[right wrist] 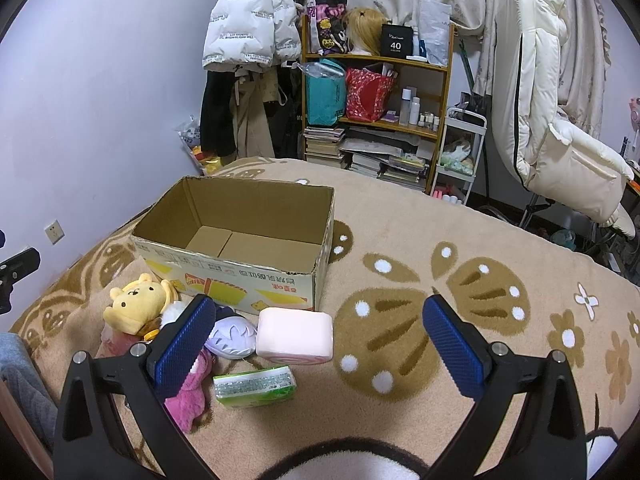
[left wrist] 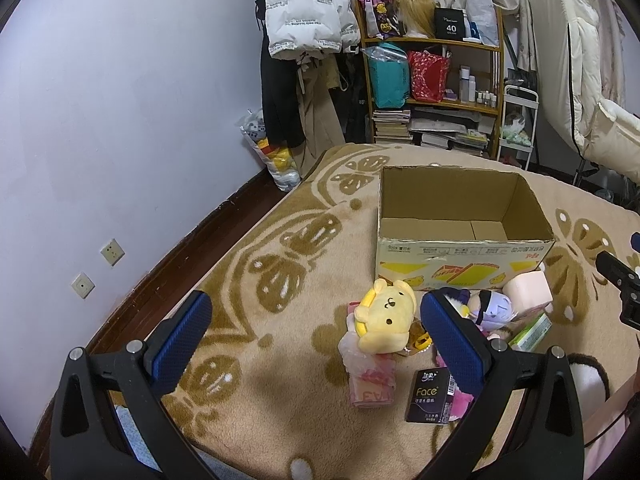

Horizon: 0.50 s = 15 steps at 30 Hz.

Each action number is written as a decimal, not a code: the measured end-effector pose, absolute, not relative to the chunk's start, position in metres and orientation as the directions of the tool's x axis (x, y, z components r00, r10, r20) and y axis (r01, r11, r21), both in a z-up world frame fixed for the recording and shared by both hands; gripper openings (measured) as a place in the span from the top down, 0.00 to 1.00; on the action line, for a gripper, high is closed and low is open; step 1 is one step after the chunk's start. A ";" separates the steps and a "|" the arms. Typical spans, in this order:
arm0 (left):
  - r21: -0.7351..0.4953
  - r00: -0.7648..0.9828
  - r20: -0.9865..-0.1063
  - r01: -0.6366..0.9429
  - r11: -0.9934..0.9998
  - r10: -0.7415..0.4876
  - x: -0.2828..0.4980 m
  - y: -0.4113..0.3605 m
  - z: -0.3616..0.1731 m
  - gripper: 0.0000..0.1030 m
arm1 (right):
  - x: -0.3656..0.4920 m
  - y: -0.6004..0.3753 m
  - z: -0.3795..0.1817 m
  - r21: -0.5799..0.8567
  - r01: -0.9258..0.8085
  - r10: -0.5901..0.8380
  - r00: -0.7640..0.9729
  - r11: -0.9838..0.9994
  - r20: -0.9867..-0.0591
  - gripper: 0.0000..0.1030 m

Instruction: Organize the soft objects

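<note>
Soft toys lie in a heap on the bed blanket (right wrist: 400, 220), just before the empty cardboard box (right wrist: 240, 236). Left claw (left wrist: 316, 344) and right claw (right wrist: 316, 344) both stand wide open and hold nothing. Yellow plush dog (left wrist: 386, 316) touches its neighbours, so a low grasp may drag the pink plastic packet (left wrist: 370, 380) along.
</note>
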<state>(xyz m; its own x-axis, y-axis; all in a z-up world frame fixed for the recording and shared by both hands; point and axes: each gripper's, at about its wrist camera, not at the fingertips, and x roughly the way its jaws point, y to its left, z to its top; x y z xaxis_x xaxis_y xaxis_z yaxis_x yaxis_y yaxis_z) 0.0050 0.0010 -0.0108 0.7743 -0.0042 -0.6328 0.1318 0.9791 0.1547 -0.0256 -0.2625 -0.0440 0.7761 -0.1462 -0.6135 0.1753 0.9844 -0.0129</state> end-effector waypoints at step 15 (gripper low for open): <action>0.098 0.693 -0.719 0.177 0.979 -0.054 0.066 -0.005 -0.019 0.00 | 0.009 -0.265 -0.058 0.086 0.131 -0.039 0.738 0.988 -0.673 0.00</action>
